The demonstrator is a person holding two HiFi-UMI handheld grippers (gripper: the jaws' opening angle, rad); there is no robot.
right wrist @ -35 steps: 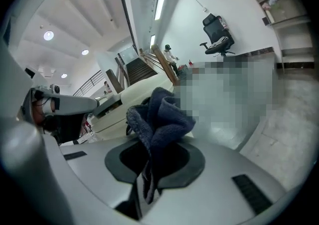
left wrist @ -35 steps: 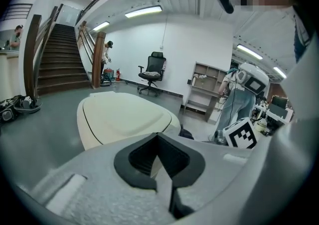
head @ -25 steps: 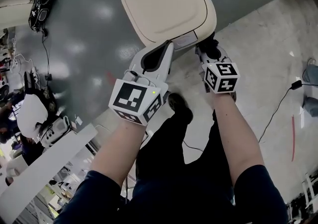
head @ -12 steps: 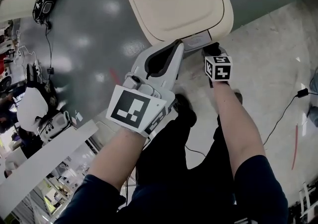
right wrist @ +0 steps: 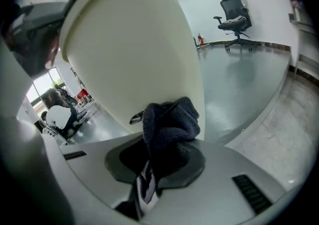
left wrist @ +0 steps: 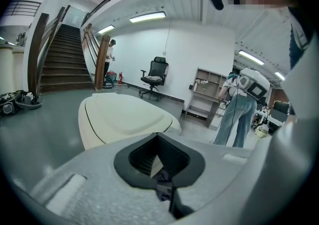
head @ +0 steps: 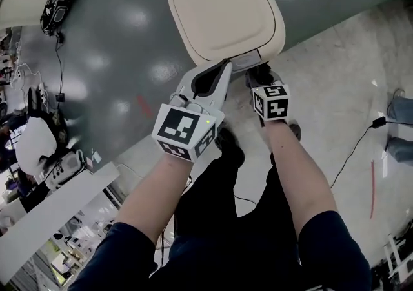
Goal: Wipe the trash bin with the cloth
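While clamping the dark cloth (right wrist: 169,121) in the right gripper (head: 259,77) at the front wall of the trash bin (right wrist: 129,44), just under its lid (head: 222,9), press flat and sweep in overlapping strokes; park the left gripper (head: 221,70), jaws together, beside the bin's front, clear.

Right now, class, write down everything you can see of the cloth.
The cloth is dark navy, thick and fuzzy like terry. It is bunched into a rounded wad, shut in the right gripper's jaws, with a thinner, paler-striped end hanging down between them. Its top seems to press against the cream wall of the trash bin.
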